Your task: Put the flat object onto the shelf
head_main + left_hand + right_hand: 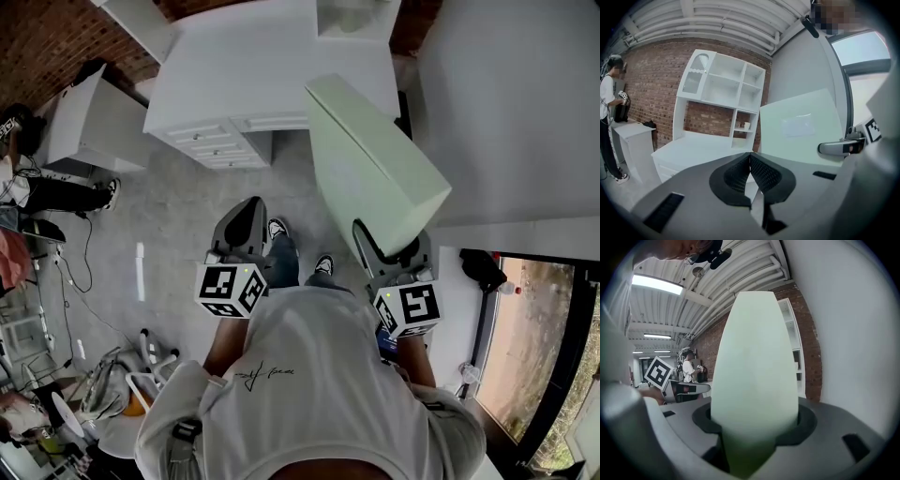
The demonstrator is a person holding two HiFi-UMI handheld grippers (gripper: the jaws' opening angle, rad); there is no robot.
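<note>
One smooth, pale green flat panel (375, 159), rectangular with a thick edge, tilts upward from the right tongs (382, 251), whose two jaws are spread wide and clamp its lower end, hiding it. The left tongs (750, 161) are pressed together, empty. One white cubbied shelf (724, 89) stands ahead against a rough brick wall (651, 79), well apart from the panel.

Left claw (750, 154) low centre (jaws pressed together); white shelf (723, 86) ahead; pale-green flat object (801, 129) right.
</note>
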